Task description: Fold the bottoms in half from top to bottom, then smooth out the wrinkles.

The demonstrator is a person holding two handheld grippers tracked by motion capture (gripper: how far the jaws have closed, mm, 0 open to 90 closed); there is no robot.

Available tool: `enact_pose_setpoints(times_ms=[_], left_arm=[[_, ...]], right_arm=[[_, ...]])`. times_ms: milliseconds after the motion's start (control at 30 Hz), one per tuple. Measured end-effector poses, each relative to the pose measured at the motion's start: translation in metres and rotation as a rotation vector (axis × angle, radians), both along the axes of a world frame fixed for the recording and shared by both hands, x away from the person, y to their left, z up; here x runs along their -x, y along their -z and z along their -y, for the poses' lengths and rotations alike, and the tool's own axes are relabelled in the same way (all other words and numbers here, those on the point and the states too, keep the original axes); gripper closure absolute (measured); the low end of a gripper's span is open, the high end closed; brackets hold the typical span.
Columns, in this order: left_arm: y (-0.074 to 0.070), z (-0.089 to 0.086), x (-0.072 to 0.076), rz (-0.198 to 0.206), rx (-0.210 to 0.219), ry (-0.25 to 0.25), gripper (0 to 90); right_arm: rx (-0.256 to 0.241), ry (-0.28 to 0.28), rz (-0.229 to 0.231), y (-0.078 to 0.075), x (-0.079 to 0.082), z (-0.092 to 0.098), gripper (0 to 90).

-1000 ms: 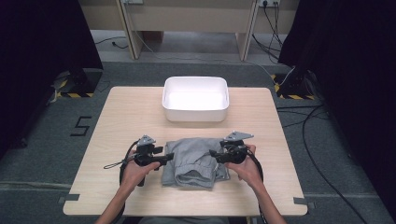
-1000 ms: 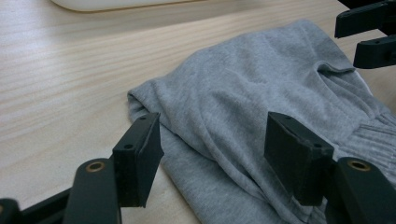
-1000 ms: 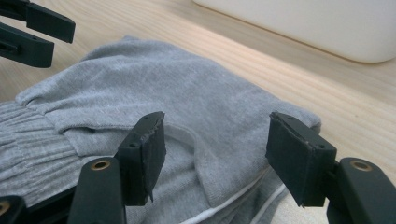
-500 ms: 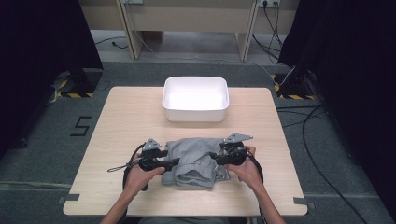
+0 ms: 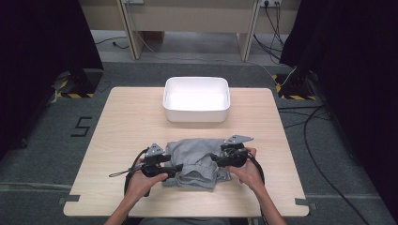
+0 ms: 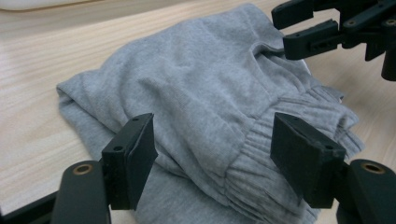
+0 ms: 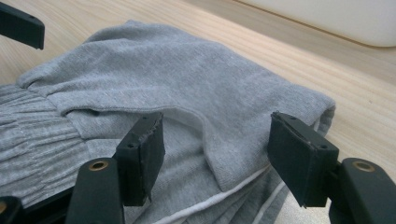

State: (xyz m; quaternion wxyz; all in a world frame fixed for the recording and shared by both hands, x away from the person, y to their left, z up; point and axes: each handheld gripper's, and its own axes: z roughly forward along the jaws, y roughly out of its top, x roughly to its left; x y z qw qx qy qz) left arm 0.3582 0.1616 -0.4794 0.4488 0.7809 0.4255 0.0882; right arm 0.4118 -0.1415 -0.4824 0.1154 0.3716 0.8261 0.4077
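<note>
One folded grey garment (image 5: 197,161), one white tub (image 5: 196,99), two open grippers: left gripper (image 5: 174,168), right gripper (image 5: 215,158).

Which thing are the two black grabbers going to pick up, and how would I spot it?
Find the wooden table. At its near edge lies the folded grey garment, between the left gripper and right gripper. It is soft and crumpled, unlike the hard white tub behind.

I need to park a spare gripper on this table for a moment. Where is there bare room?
Free wood lies left of the white tub, right of it, and in the strip between tub and grey garment. The front middle is crowded: the left gripper and right gripper, both open, flank the garment, with cables looping beside each hand.
</note>
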Motion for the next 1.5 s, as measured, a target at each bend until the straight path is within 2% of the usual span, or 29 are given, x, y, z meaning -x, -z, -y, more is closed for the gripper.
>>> enact_pose_setpoints(times_ms=[367,600,733,900,1100,1267,1333,1500], left_arm=[[0.012,0.006,0.009,-0.014,-0.027,0.023,30.1],[0.025,0.013,0.014,-0.007,-0.077,0.059,34.5],[0.028,0.012,0.017,-0.008,-0.064,0.058,36.5],[0.031,0.008,0.015,-0.029,-0.035,0.062,36.7],[0.032,0.008,0.015,-0.026,-0.037,0.067,37.6],[0.031,0.004,0.015,-0.021,-0.045,0.064,38.2],[0.030,0.001,0.015,-0.014,-0.059,0.058,38.8],[0.030,-0.011,0.014,-0.022,-0.059,0.030,38.9]], right_arm=[[0.005,-0.003,-0.009,0.002,0.000,-0.002,36.2],[0.016,-0.008,-0.014,0.005,0.000,-0.003,35.9],[0.020,-0.008,-0.025,0.006,0.000,-0.003,35.3],[0.037,-0.021,-0.028,0.009,-0.001,-0.004,35.0],[0.070,-0.039,-0.023,0.013,0.000,-0.010,34.6],[0.100,-0.066,-0.016,0.020,0.000,-0.024,34.3],[0.104,-0.072,-0.011,0.022,-0.001,-0.029,34.1],[0.104,-0.080,-0.015,0.022,-0.003,-0.041,34.1]])
